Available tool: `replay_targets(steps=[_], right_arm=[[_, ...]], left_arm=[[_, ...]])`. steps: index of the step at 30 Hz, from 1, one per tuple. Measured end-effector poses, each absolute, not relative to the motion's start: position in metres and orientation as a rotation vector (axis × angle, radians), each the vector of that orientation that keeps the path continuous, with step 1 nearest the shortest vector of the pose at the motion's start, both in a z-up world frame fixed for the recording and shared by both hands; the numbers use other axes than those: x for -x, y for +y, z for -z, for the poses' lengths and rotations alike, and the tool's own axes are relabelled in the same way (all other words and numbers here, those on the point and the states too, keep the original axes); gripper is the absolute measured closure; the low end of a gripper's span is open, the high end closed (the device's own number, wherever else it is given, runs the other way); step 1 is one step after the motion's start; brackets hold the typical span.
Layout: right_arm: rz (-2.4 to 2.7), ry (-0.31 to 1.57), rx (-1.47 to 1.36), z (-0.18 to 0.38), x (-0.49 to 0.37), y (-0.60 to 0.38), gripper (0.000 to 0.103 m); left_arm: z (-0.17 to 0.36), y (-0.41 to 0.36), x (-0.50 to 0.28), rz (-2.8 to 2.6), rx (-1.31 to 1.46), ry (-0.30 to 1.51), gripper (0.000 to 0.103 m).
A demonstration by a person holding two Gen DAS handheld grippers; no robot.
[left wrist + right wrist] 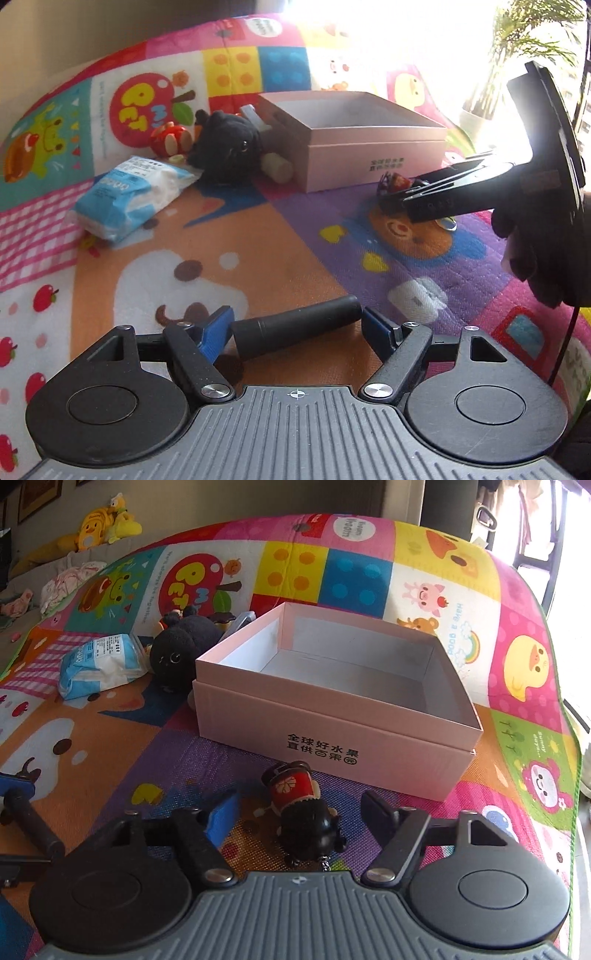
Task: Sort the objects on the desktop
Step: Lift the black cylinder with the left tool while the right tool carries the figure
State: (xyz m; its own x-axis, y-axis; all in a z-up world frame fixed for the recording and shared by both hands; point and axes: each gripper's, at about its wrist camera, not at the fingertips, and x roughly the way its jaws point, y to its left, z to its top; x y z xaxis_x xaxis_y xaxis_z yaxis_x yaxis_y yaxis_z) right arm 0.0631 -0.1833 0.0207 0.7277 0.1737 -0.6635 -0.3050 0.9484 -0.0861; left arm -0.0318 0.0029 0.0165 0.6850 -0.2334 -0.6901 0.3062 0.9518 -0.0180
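Observation:
An open pink box (332,716) stands empty on the colourful play mat; it also shows in the left wrist view (369,147). My left gripper (297,326) is open, with a black cylinder (295,326) lying on the mat between its fingers. My right gripper (299,808) is open around a small red-and-black doll figure (303,808) lying just in front of the box. In the left wrist view the right gripper (402,195) hangs over that doll (393,182).
Left of the box lie a black plush toy (181,646), a blue tissue pack (99,661), a red apple toy (171,138) and a cream roll (277,166). A white charger (417,297) lies to the right of my left gripper. The mat's edge runs along the right.

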Motion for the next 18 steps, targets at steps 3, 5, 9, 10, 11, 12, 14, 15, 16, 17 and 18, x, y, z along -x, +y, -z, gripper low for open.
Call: replay_targets(steps=[3,5,9,10,11,12,14,15,16,17,18], right_arm=[[-0.28,0.737,0.192,-0.021,-0.063,-0.181,0.06],[-0.29,0.745,0.202,-0.025,-0.055,-0.182,0.071],[-0.331,0.758,0.191,-0.034,-0.031,-0.192,0.073],[-0.336,0.761,0.195,-0.035,-0.025,-0.194,0.073],[-0.339,0.766,0.197,-0.036,-0.019,-0.196,0.073],[-0.341,0.773,0.198,-0.036,-0.014,-0.198,0.073],[-0.35,0.787,0.195,-0.036,-0.004,-0.199,0.073],[-0.358,0.793,0.192,-0.037,0.002,-0.201,0.073],[-0.364,0.798,0.188,-0.037,0.005,-0.202,0.073],[-0.372,0.803,0.183,-0.037,0.01,-0.202,0.073],[-0.375,0.805,0.18,-0.037,0.012,-0.202,0.073]], left_arm=[[-0.018,0.002,0.039,0.303,-0.067,0.764,0.011],[-0.018,0.0,0.042,0.288,-0.063,0.774,0.01],[-0.017,0.0,0.034,0.245,0.002,0.803,0.011],[-0.017,0.0,0.031,0.238,0.014,0.802,0.012],[-0.018,-0.002,0.029,0.238,0.021,0.799,0.013],[-0.018,-0.005,0.028,0.239,0.017,0.795,0.015],[-0.016,-0.01,0.025,0.231,-0.009,0.791,0.018],[-0.015,-0.012,0.024,0.224,-0.026,0.785,0.019],[-0.015,-0.014,0.022,0.217,-0.035,0.78,0.021],[-0.015,-0.015,0.02,0.209,-0.04,0.773,0.023],[-0.014,-0.016,0.017,0.203,-0.045,0.768,0.023]])
